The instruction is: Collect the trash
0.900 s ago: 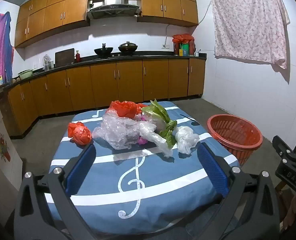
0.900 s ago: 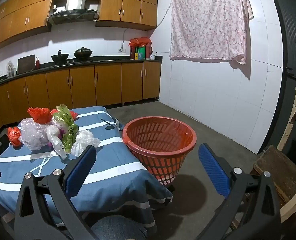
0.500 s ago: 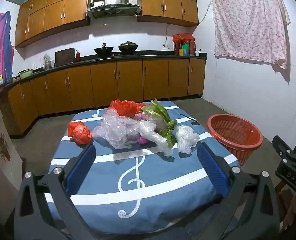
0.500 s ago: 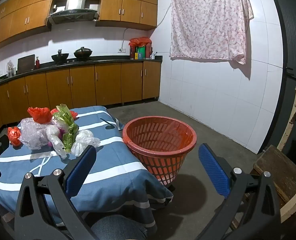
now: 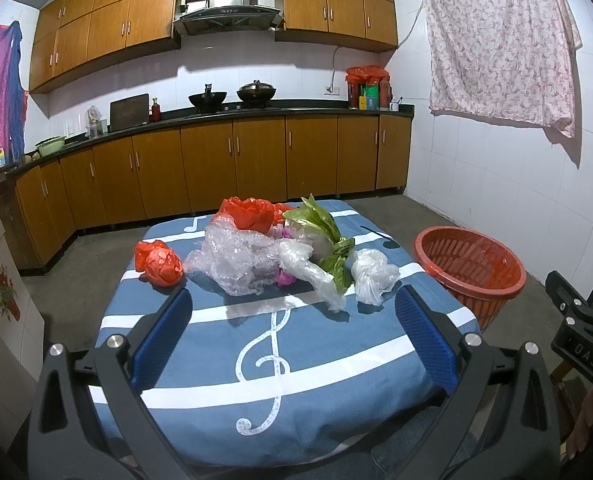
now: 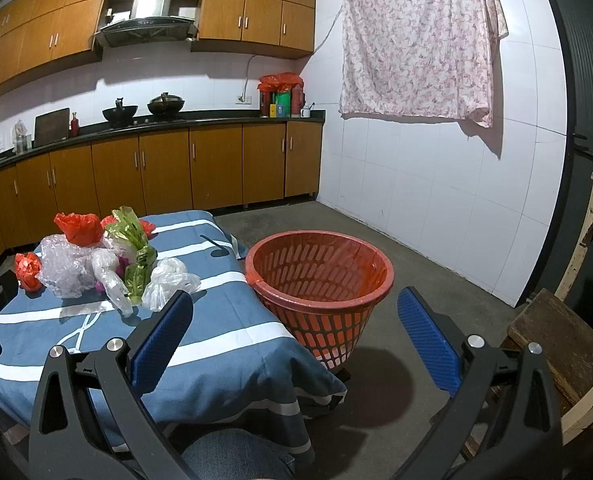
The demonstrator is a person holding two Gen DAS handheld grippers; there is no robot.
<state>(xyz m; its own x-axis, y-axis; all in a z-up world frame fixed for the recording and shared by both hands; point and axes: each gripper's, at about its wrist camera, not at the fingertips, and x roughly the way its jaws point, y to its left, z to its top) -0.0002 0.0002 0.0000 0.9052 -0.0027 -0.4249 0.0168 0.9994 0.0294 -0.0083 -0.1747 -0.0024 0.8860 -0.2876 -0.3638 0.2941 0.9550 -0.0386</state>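
Observation:
A heap of trash lies on the blue music-note cloth of the table (image 5: 280,352): crumpled bubble wrap (image 5: 236,256), a red bag (image 5: 252,212) on top, a separate red wad (image 5: 158,264) at the left, green leafy wrapping (image 5: 328,236) and a white bag (image 5: 372,276) at the right. My left gripper (image 5: 292,332) hangs open over the near half of the table, short of the heap, holding nothing. My right gripper (image 6: 292,332) is open too, off the table's right side, facing the red basket (image 6: 320,276) on the floor. The same heap (image 6: 96,264) shows at the left there.
Wooden cabinets and a dark counter (image 5: 232,112) run along the far wall. A flowered cloth (image 6: 416,40) hangs on the white tiled wall. A worn wooden stool (image 6: 556,340) stands at the right. Grey concrete floor (image 6: 416,272) surrounds the basket.

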